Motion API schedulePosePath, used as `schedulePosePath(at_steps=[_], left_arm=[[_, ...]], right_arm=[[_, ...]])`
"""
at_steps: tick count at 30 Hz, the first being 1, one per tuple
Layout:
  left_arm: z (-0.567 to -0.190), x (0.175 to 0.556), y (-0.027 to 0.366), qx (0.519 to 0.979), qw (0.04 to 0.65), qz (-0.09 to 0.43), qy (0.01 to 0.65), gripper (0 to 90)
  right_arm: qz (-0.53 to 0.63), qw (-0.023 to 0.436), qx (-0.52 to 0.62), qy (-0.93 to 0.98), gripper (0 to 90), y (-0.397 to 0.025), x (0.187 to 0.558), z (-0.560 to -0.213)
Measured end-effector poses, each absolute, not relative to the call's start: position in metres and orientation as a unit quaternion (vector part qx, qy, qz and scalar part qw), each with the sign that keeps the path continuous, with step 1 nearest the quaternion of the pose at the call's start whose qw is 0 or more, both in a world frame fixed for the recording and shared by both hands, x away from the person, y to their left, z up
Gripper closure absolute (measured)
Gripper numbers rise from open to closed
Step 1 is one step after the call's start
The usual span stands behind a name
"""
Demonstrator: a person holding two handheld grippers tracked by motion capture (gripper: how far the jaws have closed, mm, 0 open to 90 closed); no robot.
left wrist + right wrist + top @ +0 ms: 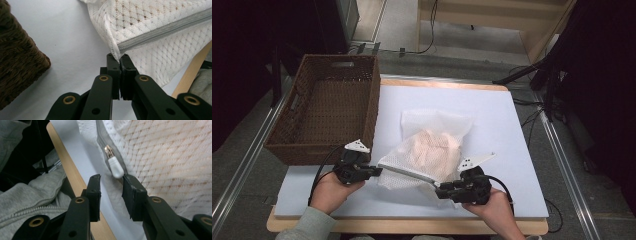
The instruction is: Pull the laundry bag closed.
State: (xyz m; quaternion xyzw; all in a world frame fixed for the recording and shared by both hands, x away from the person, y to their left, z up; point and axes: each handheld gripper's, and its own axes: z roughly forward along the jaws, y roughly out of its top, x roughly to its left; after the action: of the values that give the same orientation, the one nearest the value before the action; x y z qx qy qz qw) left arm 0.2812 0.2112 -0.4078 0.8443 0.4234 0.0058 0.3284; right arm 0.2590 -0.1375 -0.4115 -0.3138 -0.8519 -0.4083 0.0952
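Observation:
A white mesh laundry bag (428,150) with pinkish cloth inside lies on the pale blue table top (492,115). A grey zipper (165,28) runs along its near edge. My left gripper (377,171) is shut on the bag's left corner (115,53), pinching the mesh beside the zipper's end. My right gripper (438,191) stands open at the bag's right end. Its jaws sit on either side of the white zipper pull (115,167), just short of it, one fingertip (131,185) touching the mesh.
A brown wicker basket (372,100) stands at the table's left, close behind my left gripper (119,65). The table's wooden front edge (65,157) and a grey sleeve (37,195) lie just beside my right gripper (111,186).

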Motion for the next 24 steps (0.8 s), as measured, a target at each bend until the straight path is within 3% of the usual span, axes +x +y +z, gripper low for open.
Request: schedulePosePath(at_steps=[4,12,17,21,24], left_arm=[[-0.408,0.281,0.211,0.844,0.329,0.007,0.423,88.6],[-0.408,0.281,0.212,0.844,0.327,0.007,0.425,88.5],[-0.408,0.281,0.212,0.844,0.327,0.007,0.424,88.5],[-0.408,0.281,0.211,0.845,0.327,0.007,0.423,88.5],[-0.408,0.281,0.211,0.844,0.327,0.007,0.424,88.4]], right_arm=[[-0.423,0.102,-0.314,-0.844,68.8,-0.134,0.263,-0.407],[-0.420,0.119,-0.317,-0.842,84.2,-0.127,0.264,-0.404],[-0.423,0.122,-0.317,-0.840,85.3,-0.125,0.262,-0.402],[-0.427,0.126,-0.314,-0.838,78.9,-0.121,0.263,-0.403],[-0.421,0.119,-0.315,-0.842,85.6,-0.116,0.264,-0.402]])
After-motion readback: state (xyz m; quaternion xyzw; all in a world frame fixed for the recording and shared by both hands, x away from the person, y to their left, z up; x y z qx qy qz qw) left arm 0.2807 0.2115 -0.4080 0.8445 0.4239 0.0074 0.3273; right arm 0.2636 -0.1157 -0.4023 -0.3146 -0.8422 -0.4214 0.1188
